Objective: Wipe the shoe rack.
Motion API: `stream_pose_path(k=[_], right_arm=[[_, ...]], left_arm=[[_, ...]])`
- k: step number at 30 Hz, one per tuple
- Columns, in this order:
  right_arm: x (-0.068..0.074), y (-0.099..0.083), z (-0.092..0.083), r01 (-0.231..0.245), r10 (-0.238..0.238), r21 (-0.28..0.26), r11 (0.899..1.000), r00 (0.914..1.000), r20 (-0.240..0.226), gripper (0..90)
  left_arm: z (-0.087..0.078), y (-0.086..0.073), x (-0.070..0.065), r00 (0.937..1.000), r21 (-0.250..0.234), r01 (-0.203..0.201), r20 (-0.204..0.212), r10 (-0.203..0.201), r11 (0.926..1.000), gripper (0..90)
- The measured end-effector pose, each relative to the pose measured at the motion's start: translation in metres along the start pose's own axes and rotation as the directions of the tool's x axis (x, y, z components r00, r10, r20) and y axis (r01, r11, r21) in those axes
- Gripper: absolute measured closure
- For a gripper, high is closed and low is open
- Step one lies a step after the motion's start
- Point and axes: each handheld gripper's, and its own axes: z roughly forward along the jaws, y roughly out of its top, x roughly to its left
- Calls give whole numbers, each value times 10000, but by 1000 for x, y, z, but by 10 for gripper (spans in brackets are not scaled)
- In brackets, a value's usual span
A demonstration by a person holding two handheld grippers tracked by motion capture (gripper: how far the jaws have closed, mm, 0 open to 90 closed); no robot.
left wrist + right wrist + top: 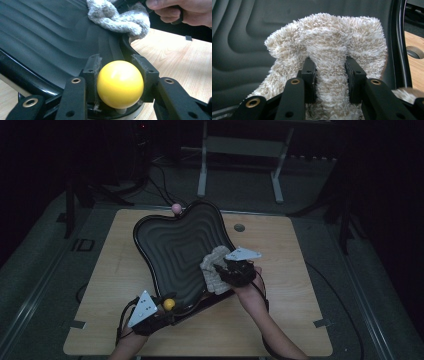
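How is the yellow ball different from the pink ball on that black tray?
The yellow ball sits at the tray's near corner, clamped in the left gripper; the pink ball sits at the far edge, untouched. The yellow one looks bright and glossy; the pink one looks dim and pale. Both are small round knobs on the tray's rim.

Black tray (170, 245): glossy rim, smooth matt ridged plastic inside. Yellow knob (120, 83): shiny, smooth plastic. Cloth (329, 45): shaggy, fluffy beige pile. Table (295, 265): pale wood grain, matt. Hand-held gripper pads (93, 72): fuzzy-edged, matt black.
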Motion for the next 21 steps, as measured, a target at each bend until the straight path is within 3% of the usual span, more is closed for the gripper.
stream_pose_path(k=[8,16,21], right_arm=[[1,-6,-3,-23,22,-105,9999,10000,-78,660],[-4,-5,-4,-259,242,-318,9992,9984,-518,658],[-3,15,-6,-198,145,-683,9975,9968,-781,657]], left_arm=[[0,0,0,10000,0,5,4,-5,10000,595],[0,0,1,10000,-11,-5,21,5,10000,595],[0,0,1,10000,-12,6,56,-6,10000,594]])
